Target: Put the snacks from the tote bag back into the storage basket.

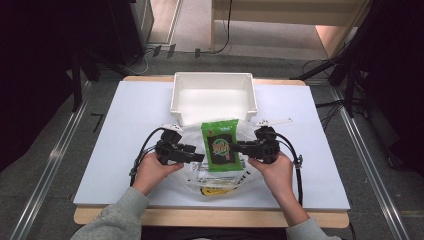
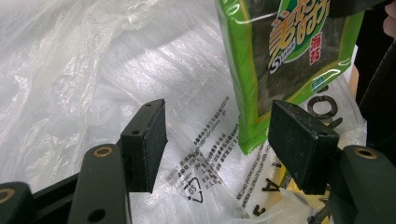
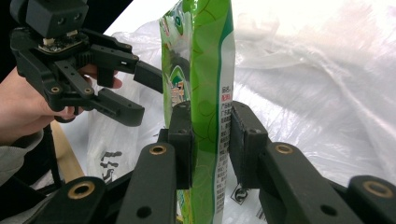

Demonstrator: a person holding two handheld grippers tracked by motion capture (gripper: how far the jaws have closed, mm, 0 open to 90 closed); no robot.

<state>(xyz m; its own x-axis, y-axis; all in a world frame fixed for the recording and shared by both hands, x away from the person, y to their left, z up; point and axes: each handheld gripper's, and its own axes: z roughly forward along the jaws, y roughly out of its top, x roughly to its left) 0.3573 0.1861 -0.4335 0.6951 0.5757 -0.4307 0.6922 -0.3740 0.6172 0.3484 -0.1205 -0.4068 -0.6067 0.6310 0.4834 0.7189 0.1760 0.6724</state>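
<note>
One green foil snack packet (image 3: 205, 93) was clamped on edge by the right gripper (image 3: 208, 135), above one clear plastic bag (image 2: 93, 70). The left gripper (image 2: 217, 135) was held open beside the packet's edge, untouching, before one white plastic bin (image 1: 213, 95).

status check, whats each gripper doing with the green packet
Right gripper clamped on green packet. Left gripper open, off it. Packet above plastic bag; nothing blocking.

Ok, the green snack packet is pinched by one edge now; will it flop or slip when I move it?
The green snack packet stands upright from the right gripper without drooping, so it is probably fairly stiff and light. Its glossy film looks slippery, so an edge pinch might slide. The left gripper is open beside it, and the plastic bag beneath looks limp.
</note>
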